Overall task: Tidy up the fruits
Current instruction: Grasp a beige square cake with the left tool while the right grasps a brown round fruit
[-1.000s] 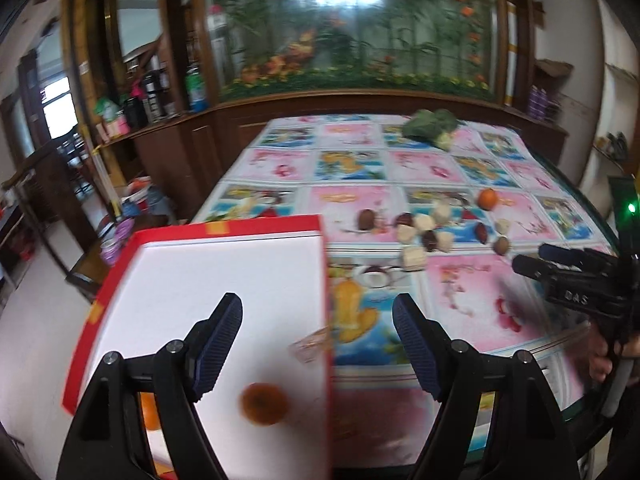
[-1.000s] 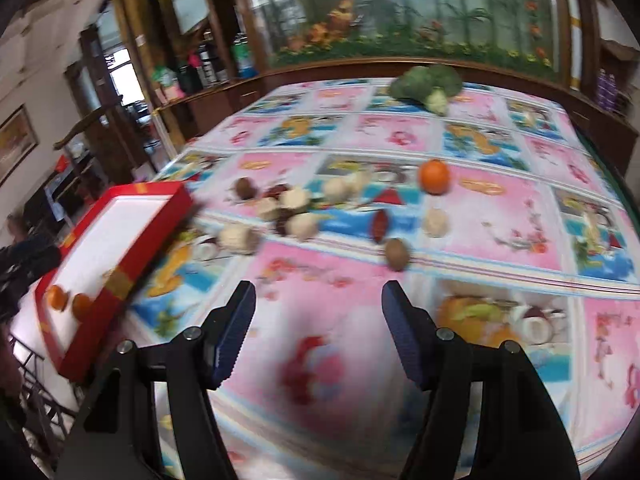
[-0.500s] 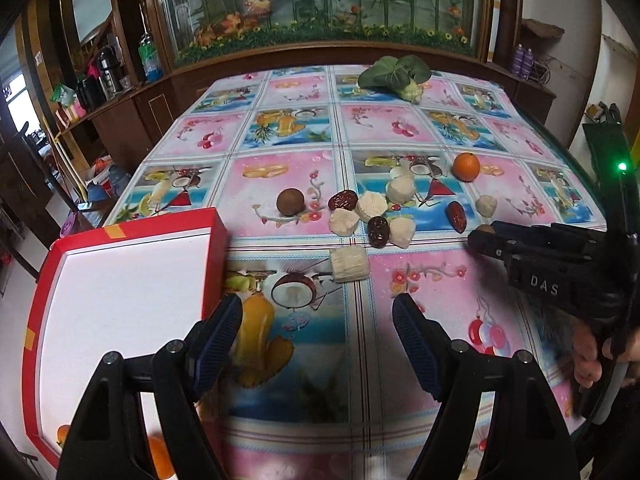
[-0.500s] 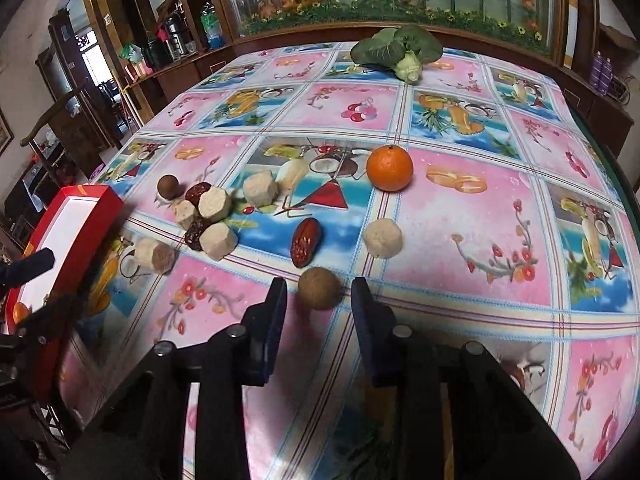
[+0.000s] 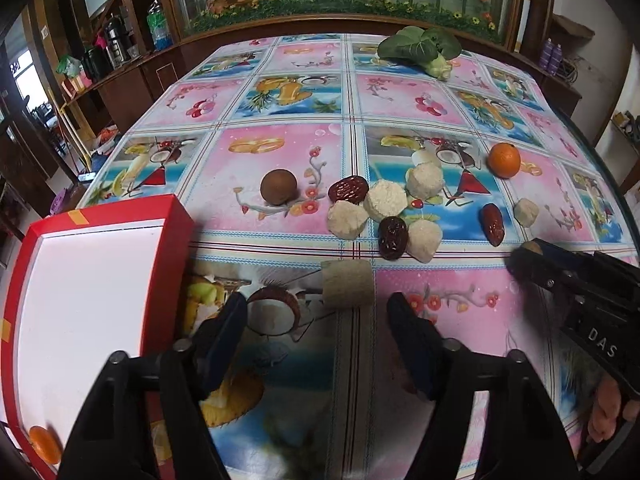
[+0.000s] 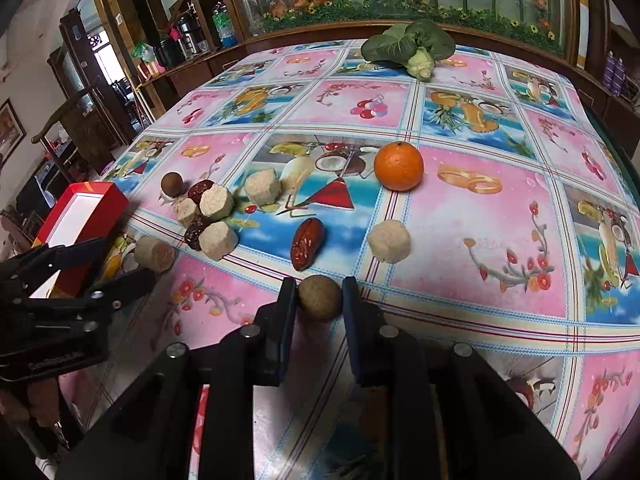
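Observation:
My right gripper (image 6: 319, 294) is shut on a small round brown fruit (image 6: 319, 297) that rests on the tablecloth. My left gripper (image 5: 316, 320) is open, just short of a pale cylindrical piece (image 5: 347, 285). A red box with a white inside (image 5: 80, 280) stands at the left with an orange fruit (image 5: 44, 444) in its near corner. An orange (image 6: 398, 165), red dates (image 6: 306, 243), another brown fruit (image 5: 279, 186) and several pale peeled pieces (image 6: 216, 201) lie on the table.
A leafy green vegetable (image 6: 412, 46) lies at the table's far end. The table (image 6: 500, 216) has a colourful fruit-print cloth. Dark wooden cabinets with bottles (image 5: 156, 32) line the far and left sides. The right gripper's body (image 5: 580, 296) shows in the left wrist view.
My right gripper moved forward and closed its jaws on the small brown fruit. My left gripper moved right and forward from over the red box toward the pale cylinder.

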The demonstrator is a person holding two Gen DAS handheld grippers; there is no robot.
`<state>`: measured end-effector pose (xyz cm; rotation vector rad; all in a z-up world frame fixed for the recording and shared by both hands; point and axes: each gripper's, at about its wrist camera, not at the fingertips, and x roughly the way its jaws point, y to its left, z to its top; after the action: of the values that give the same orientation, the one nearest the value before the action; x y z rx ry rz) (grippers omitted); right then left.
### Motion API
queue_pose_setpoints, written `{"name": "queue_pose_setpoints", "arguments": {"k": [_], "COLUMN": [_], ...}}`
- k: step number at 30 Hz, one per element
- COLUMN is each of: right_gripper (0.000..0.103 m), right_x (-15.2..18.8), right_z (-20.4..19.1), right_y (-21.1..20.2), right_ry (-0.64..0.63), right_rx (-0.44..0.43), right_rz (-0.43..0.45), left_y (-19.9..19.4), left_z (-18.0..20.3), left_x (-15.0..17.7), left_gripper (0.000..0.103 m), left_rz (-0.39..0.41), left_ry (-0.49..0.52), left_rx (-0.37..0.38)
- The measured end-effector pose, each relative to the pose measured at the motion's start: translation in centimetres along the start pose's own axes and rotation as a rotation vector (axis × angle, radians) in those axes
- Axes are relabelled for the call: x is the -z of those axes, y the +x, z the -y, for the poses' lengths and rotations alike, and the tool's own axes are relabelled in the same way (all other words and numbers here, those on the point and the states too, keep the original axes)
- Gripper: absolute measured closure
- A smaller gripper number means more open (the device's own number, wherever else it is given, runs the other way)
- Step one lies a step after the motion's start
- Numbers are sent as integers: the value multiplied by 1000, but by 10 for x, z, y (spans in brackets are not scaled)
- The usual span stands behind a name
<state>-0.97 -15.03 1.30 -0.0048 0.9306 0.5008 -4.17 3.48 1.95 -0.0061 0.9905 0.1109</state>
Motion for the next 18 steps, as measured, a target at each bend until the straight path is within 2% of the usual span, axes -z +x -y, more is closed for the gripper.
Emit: {"name": "queue_pose_setpoints", "arguments": {"k": [2,3,6,10,14,18], "right_gripper": [78,78,78,78,78,78], "right_x": [0,0,0,-1,-3,-4], "right_z": [1,1,1,4,7,7], "right_y": [0,-1,-1,-3,-6,-7], "right_ry": [7,8,15,27,37,33], "right_rx": [1,3,4,13,16,20], "right_rz": [-1,-1,-2,8,33,51], "left_y": [2,3,6,7,7,5], "left_z": [0,1,3,6,10,12], "left_x": [0,0,-1,-1,-1,0], "left_gripper": [41,47,54,63,77,77], "left_rz": [0,1,-10,3,26,36], "left_ry": [-8,-9,-15,-12,0,12], "left_rx": [3,7,25,49,61,66]}}
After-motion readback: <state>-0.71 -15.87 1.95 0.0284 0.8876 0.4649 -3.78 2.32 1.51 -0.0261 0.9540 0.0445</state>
